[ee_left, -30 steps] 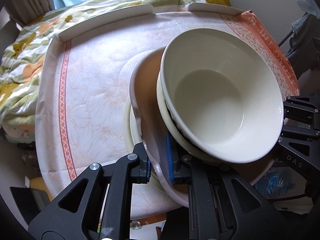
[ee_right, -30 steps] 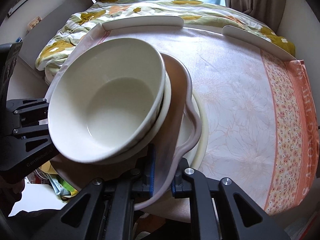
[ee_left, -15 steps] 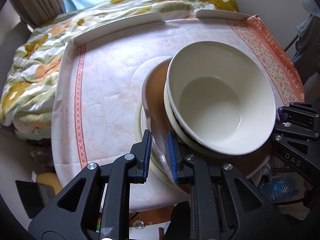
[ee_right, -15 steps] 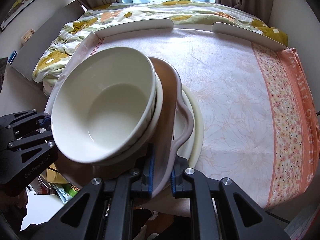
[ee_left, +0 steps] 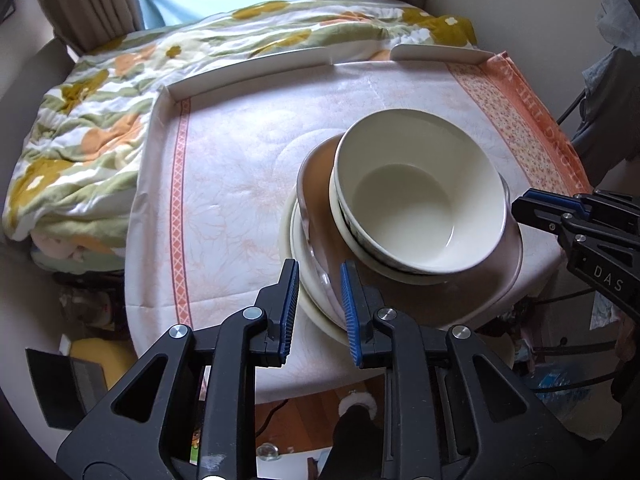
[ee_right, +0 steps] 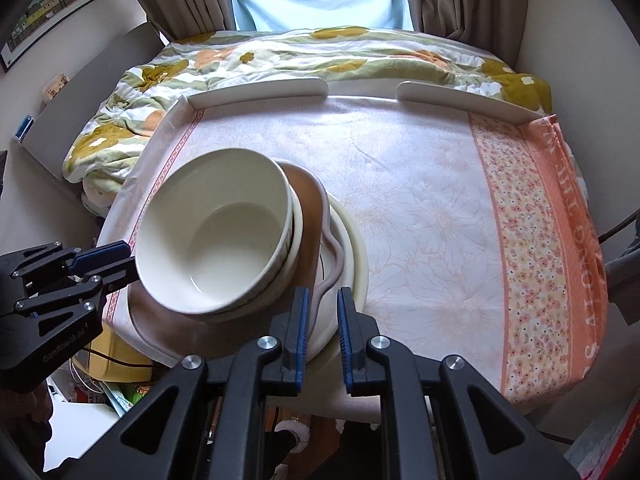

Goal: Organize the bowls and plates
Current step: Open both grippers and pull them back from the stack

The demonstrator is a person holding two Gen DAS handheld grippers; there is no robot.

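A stack stands near the table's front edge: two nested cream bowls (ee_left: 416, 200) (ee_right: 224, 236) on a wavy brown plate (ee_left: 316, 184) (ee_right: 308, 196), which lies on a cream plate (ee_left: 296, 248) (ee_right: 354, 252). My left gripper (ee_left: 319, 265) hovers above the stack's left rim. Its jaws are opening and the pads touch nothing; the plate rims show below the gap. My right gripper (ee_right: 322, 292) hangs over the right rim with its jaws almost together, and nothing is pressed between them. Each gripper shows at the edge of the other's view: right gripper (ee_left: 520, 210), left gripper (ee_right: 128, 258).
A pale floral tablecloth (ee_left: 240, 168) with an orange border (ee_right: 540, 240) covers the table. White raised rails (ee_left: 252, 72) line its far edge. Flowered bedding (ee_left: 80, 140) lies beyond and to the left. Cables and clutter show under the front edge.
Both grippers have risen and drawn back from the stack. The left jaws opened off the brown plate's rim, and the right jaws came off its other side. The stack looks smaller and stays on the cream plate.
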